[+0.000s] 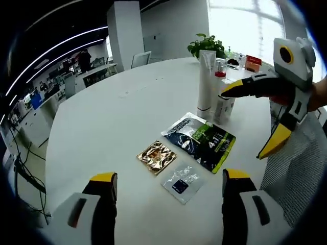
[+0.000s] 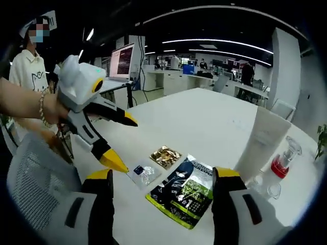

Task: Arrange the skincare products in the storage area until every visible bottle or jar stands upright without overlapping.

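Note:
On the white round table (image 1: 127, 102) a tall white tube (image 1: 207, 81) stands upright, with a small red-collared bottle (image 1: 220, 69) behind it and a white box (image 1: 224, 104) beside it. A dark green sachet (image 1: 204, 140), a gold sachet (image 1: 157, 156) and a clear sachet (image 1: 182, 181) lie flat. My left gripper (image 1: 168, 178) is open and empty over the near edge. My right gripper (image 1: 253, 120) is open, its upper jaw next to the white box. The right gripper view has the tube (image 2: 265, 143), bottle (image 2: 283, 163), green sachet (image 2: 186, 194), my open right gripper (image 2: 166, 176) and left gripper (image 2: 122, 143).
A potted plant (image 1: 207, 46) and a red item (image 1: 253, 62) sit at the table's far side. A mesh chair back (image 1: 296, 163) stands by the near edge. A laptop (image 2: 122, 61) sits on another desk, with a person (image 2: 28, 61) standing near it.

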